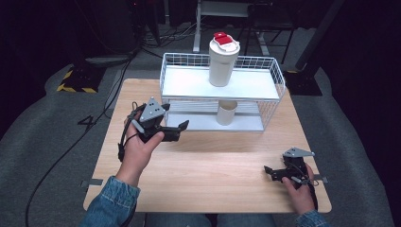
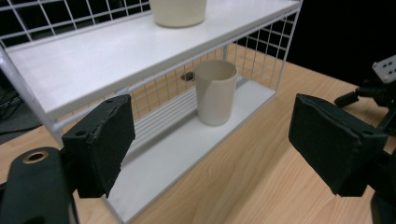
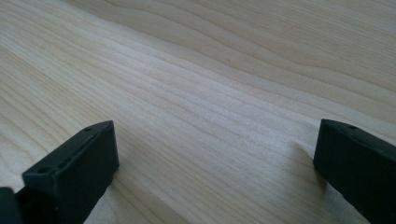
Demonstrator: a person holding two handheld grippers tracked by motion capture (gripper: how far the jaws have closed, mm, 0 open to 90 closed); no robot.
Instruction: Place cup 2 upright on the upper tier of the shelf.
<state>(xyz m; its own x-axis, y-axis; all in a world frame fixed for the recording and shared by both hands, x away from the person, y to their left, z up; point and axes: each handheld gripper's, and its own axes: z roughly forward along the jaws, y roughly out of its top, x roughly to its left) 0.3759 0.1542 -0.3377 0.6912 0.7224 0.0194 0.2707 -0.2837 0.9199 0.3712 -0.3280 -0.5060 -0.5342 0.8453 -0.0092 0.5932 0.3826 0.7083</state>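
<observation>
Left gripper (image 1: 182,126) sat left of centre in the high view, black jaws pointing right toward the wire rack (image 1: 279,75). In its own view the two matte, blocky foam-faced pads (image 2: 105,140) stood wide apart, nothing between them. Framed in that gap, at upper centre: a small beige cup (image 2: 215,91), smooth, slightly tapered, upright on the rack's white lower shelf (apart from both pads). On the upper shelf, a taller cream tumbler (image 1: 223,61) with a red-and-white lid, cylindrical. Rack: thin white wire grid, flat white shelf boards.

Right gripper (image 1: 268,171) lay low at the lower right of the high view, held in a hand (image 1: 300,187); jaws spread, only pale, fine-grained wooden tabletop (image 3: 224,93) between them. Denim sleeves at the bottom edge.
</observation>
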